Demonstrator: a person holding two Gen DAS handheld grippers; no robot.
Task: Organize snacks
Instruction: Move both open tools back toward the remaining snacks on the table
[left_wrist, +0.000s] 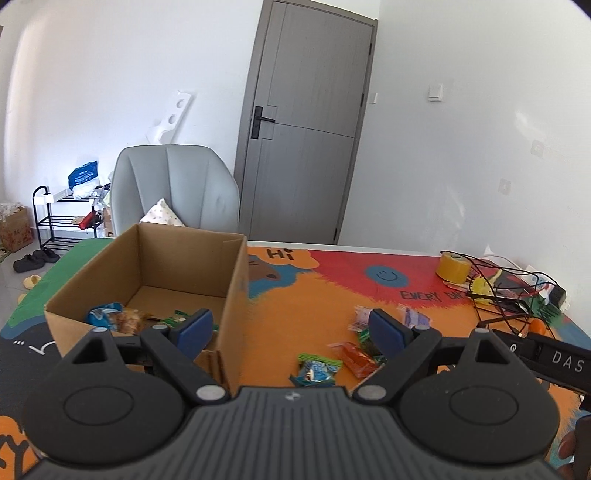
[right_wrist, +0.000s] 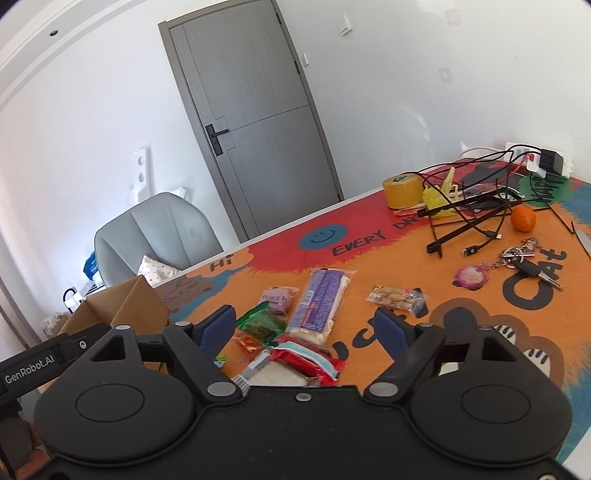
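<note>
While cardboard box (left_wrist: 147, 273) sits at left of mat with few packets inside, loose snacks lie in cluster right of it. Right gripper (right_wrist: 306, 328) nearer: jaws wide, empty, straddling red-wrapped snack (right_wrist: 306, 363) just below and ahead. Long purple-white bar (right_wrist: 325, 302) runs away from gripper, leaning slightly right. Left gripper (left_wrist: 291, 332) wide, empty, poised over box's right wall; blue-green packet (left_wrist: 316, 369) below. Judgement: right hand takes next pick, carries it left to box.
</note>
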